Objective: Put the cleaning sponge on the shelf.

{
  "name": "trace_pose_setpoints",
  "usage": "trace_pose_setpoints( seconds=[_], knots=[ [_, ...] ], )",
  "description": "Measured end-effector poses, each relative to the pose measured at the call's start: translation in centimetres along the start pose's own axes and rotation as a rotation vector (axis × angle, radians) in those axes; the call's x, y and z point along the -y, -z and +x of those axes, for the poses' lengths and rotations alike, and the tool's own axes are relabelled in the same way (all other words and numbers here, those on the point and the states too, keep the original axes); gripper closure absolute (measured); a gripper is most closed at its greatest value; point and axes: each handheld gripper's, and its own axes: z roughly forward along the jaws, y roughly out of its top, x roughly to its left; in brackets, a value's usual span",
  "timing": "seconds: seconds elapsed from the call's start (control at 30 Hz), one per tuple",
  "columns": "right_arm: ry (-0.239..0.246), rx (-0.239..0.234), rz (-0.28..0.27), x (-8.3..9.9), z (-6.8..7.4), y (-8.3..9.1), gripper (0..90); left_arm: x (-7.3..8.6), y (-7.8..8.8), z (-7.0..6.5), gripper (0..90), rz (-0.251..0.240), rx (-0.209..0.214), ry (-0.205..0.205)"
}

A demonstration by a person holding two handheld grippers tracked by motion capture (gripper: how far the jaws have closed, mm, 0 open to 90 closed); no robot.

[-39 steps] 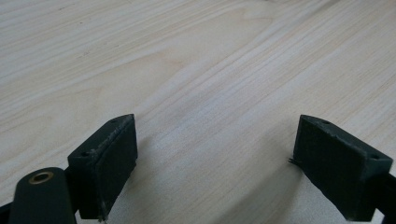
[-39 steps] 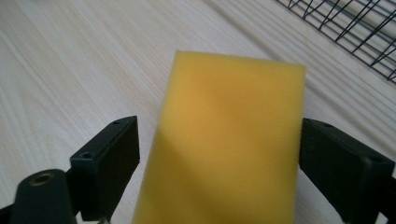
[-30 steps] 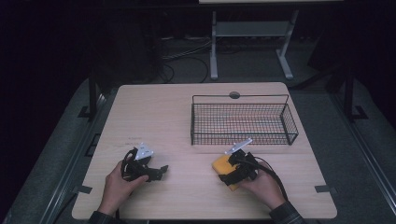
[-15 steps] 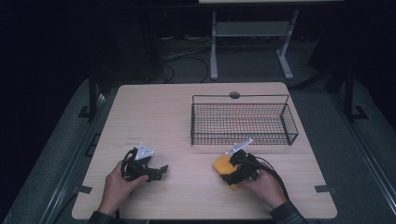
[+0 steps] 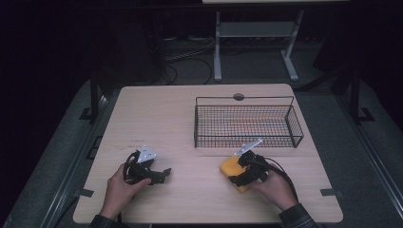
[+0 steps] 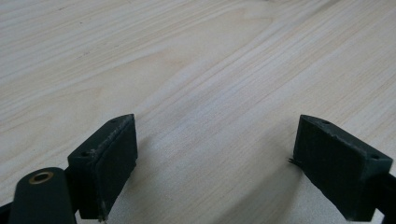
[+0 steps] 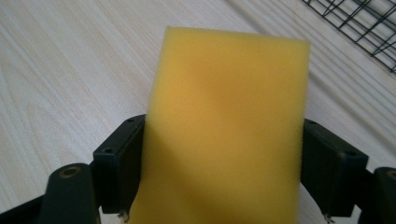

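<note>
A yellow sponge (image 5: 229,167) lies on the wooden table (image 5: 166,114), just in front of the wire basket. My right gripper (image 5: 236,176) has it between its jaws, which have just been closing. In the right gripper view both black pads (image 7: 122,158) press the sides of the sponge (image 7: 229,107), so my right gripper (image 7: 219,158) is shut on it. My left gripper (image 5: 163,174) rests low over the table at the front left. It stands open (image 6: 215,154) with nothing but bare wood between its fingers.
A black wire basket (image 5: 244,99) stands at the back right of the table, its front wall close behind the sponge. A round hole (image 5: 238,97) sits in the tabletop near the far edge. The floor and a metal stand lie beyond.
Both hands stay where they were. The sponge remains between the right jaws at the same spot in front of the basket.
</note>
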Motion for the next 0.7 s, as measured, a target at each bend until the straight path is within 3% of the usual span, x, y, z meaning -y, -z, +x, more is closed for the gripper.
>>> trace_pose_setpoints(
  seconds=[0.7],
  knots=[
    [-0.04, 0.021, -0.014, 0.7, -2.9, 3.5, 23.3, 0.0, 0.0, 0.0, 12.8, -0.002, 0.0, 0.002]
  ],
)
